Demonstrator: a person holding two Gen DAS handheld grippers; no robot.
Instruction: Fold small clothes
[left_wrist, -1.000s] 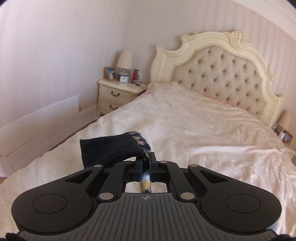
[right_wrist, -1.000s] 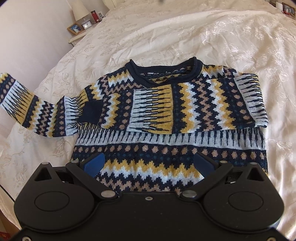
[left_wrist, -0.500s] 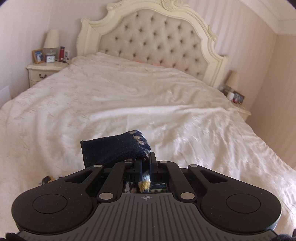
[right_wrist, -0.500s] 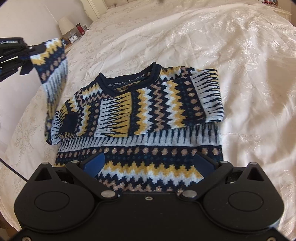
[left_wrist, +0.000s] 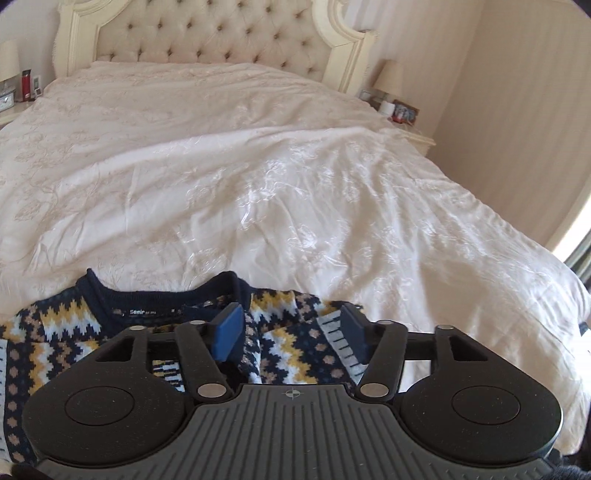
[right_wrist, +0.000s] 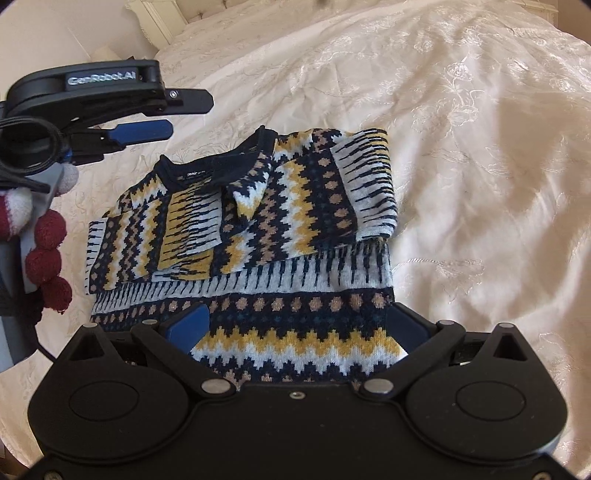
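A knitted sweater (right_wrist: 295, 221) with navy, yellow, white and tan zigzags lies flat on the cream bedspread (right_wrist: 461, 110). Both sleeves are folded across its chest, and the navy collar (right_wrist: 218, 166) points toward the headboard. In the right wrist view my left gripper (right_wrist: 181, 116) hovers open above the bed, left of the collar, holding nothing. From its own camera, the left gripper (left_wrist: 291, 332) stands open over the collar and the folded sleeve cuff (left_wrist: 255, 354). My right gripper (right_wrist: 295, 328) is open over the sweater's hem, with the knit showing between its blue pads (right_wrist: 188, 328).
A tufted cream headboard (left_wrist: 207, 37) stands at the far end of the bed. Nightstands with lamps flank it, one on the right (left_wrist: 391, 77) and one on the left (left_wrist: 11, 62). A red and white fuzzy sleeve (right_wrist: 48, 236) shows behind the left gripper. The bed drops off at right (left_wrist: 576, 295).
The left gripper carried the left sleeve across the sweater's chest, laid it there and opened. The right gripper stayed open over the hem, its view shifting a little to the right.
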